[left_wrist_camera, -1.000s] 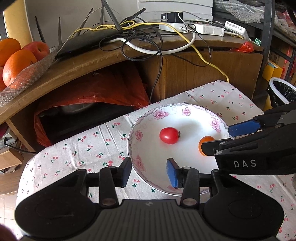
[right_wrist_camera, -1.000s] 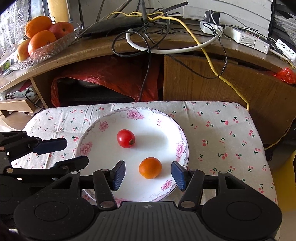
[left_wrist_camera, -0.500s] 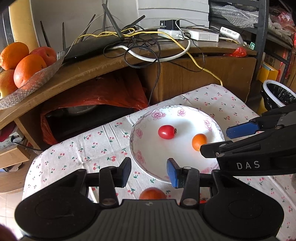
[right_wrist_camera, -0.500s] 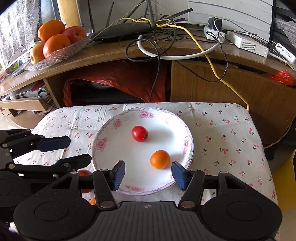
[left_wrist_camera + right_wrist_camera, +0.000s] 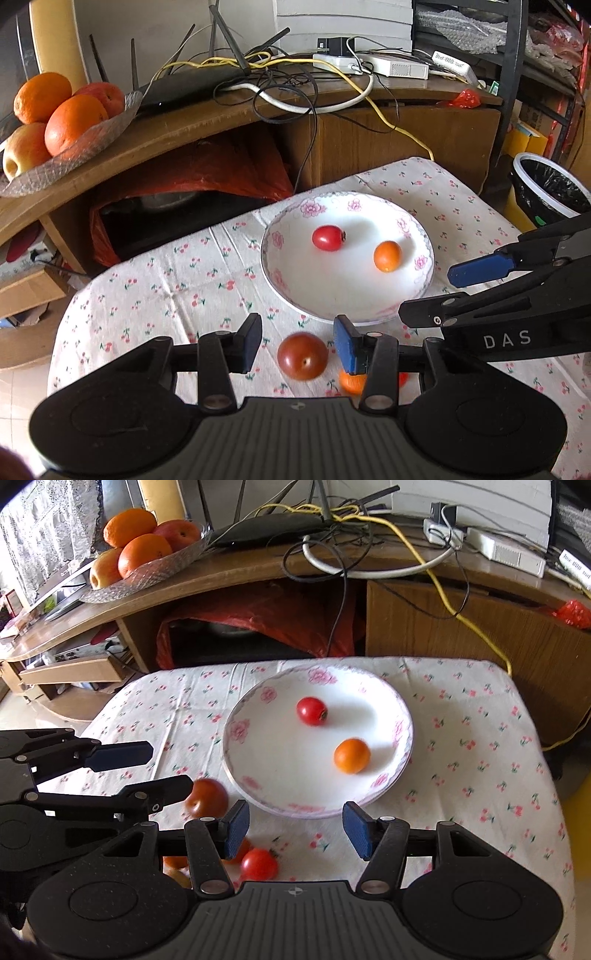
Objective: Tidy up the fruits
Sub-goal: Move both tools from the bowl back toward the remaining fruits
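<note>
I see left hand-held gripper (image 5: 297, 343) spread wide, dark red tomato (image 5: 303, 355) on cloth between its fingers, untouched. Right hand-held gripper (image 5: 295, 829) also spread, empty, just short of plate (image 5: 258, 786) near rim. Red tomato (image 5: 312, 710) and orange fruit (image 5: 351, 756) inside plate. More small fruit (image 5: 258, 864) near counter (image 5: 480, 746) front edge. Open cloth right of plate.
</note>
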`<state>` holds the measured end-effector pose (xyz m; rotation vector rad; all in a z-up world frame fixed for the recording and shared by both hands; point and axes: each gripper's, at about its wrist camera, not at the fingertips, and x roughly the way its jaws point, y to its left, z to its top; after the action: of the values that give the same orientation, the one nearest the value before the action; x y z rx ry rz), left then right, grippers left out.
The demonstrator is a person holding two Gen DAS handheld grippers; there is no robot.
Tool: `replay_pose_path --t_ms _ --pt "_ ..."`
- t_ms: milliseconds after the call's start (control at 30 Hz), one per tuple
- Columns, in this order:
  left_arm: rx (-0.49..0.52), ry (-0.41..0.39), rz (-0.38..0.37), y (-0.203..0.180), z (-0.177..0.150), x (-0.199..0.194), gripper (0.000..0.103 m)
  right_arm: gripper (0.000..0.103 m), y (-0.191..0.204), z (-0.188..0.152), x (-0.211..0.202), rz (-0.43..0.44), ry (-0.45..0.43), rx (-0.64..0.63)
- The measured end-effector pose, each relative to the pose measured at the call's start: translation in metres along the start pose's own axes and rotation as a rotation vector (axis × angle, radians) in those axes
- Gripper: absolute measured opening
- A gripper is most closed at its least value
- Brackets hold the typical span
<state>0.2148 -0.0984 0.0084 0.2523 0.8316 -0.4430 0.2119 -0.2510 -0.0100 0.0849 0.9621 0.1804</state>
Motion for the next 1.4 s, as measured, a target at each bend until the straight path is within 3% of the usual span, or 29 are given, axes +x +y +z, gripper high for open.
replay_pose_path --t_ms 567,1100,1300,1400 --pt "0.026 0.072 -0.016 0.008 -0.04 -0.014 0.052 0.053 0.033 -0.031 0.003 0.046 0.104 -0.097" --pt "0.092 0.143 -0.081 0.012 -0.079 -0.02 0.052 0.052 0.063 -0.059 0.024 0.076 0.195 -0.284" --pt "0.095 0.157 -0.101 0.016 -0.082 -0.016 0.052 0.047 0.069 -0.059 0.033 0.09 0.197 -0.337" --pt "0.097 0.166 -0.118 0.017 -0.084 -0.015 0.052 0.035 0.069 -0.059 0.037 0.102 0.209 -0.349"
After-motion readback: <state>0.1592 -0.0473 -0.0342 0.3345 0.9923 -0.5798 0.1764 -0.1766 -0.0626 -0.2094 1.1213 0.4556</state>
